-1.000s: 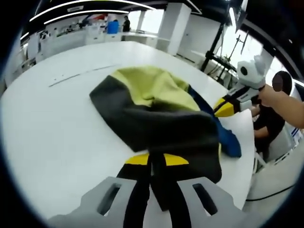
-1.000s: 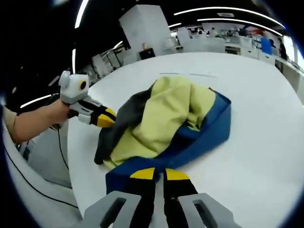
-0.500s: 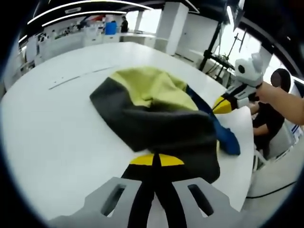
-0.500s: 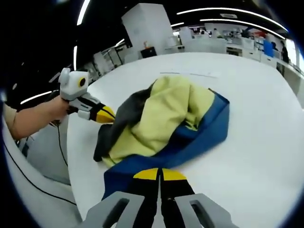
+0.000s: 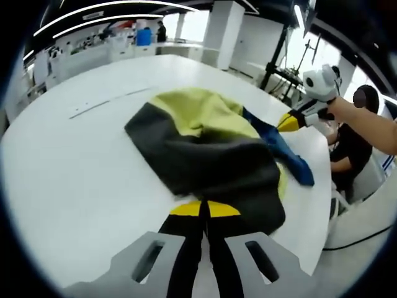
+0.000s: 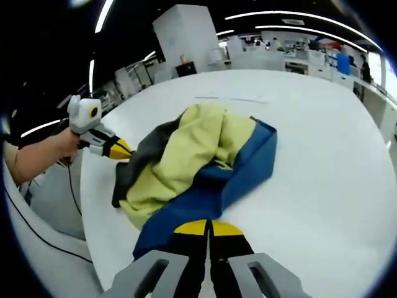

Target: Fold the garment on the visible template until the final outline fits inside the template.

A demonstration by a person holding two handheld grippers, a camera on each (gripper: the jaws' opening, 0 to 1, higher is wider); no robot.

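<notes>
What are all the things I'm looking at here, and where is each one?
Garment: one, yellow-green, dark grey and blue, bunched in a heap in the middle of the table.
Table: one, white, wide, under the garment.
Thin marks: a faint line on the table beyond the garment.
Seated person: one, in dark clothes, past the table's edge in the left gripper view.
Shelves and desks: white, in the room behind.
Left tool: one, black and yellow tips, jaws closed on the garment's dark grey edge.
Right tool: one, black and yellow tips, jaws closed on the garment's blue edge.
Forearm: holding the left tool, in the right gripper view.
</notes>
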